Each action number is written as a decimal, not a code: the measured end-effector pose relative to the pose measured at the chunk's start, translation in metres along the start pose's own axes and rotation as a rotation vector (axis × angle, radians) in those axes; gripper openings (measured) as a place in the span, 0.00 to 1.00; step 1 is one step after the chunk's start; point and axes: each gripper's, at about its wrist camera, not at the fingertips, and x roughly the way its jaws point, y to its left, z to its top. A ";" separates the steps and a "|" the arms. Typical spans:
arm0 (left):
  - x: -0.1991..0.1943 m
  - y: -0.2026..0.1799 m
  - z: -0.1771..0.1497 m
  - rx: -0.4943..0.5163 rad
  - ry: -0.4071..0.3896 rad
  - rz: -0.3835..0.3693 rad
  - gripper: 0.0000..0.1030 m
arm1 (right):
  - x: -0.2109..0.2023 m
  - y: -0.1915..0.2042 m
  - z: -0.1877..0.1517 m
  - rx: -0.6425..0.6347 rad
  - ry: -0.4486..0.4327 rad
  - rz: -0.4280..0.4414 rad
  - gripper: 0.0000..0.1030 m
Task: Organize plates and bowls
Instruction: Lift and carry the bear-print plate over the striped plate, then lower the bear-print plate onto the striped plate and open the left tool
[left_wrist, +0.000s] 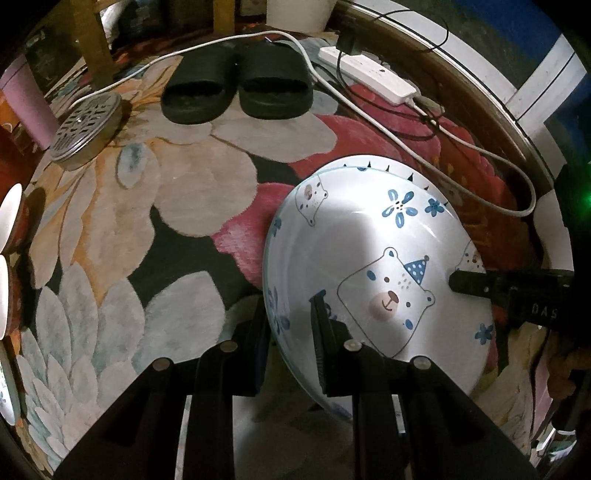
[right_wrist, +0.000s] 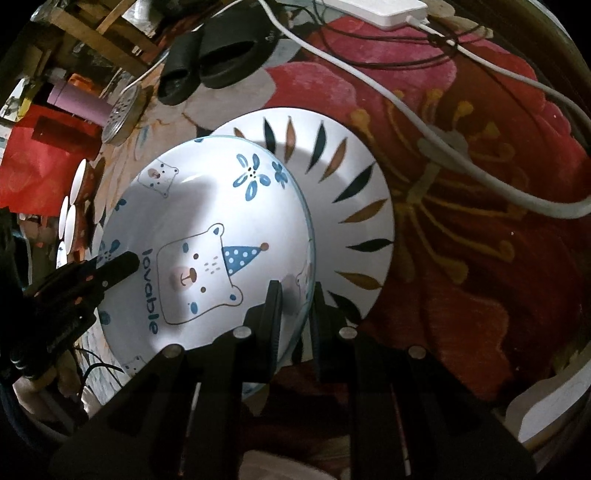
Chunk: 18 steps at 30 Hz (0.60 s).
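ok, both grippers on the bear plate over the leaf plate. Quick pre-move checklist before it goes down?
1. Left gripper astride the bear plate rim, one finger either side: ok.
2. Right gripper astride the opposite rim of the same plate: ok.
3. Grip firmly closed, no slip: cannot tell.
4. Leaf plate lies under the bear plate as the landing spot: ok.
5. Bear plate centred on the leaf plate: not ok; it sits offset, with the leaf rim showing on one side only.
6. White cable on the rug clear of the leaf plate: ok, it runs apart from the rim.
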 end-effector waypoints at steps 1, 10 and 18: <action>0.001 -0.001 0.000 0.001 0.002 0.000 0.20 | 0.001 -0.001 0.000 0.006 0.001 -0.002 0.14; 0.014 -0.013 0.003 0.035 0.024 0.004 0.20 | 0.005 -0.015 0.006 0.040 -0.009 -0.023 0.14; 0.022 -0.018 0.000 0.057 0.046 0.015 0.20 | 0.004 -0.021 0.013 0.046 -0.025 -0.045 0.14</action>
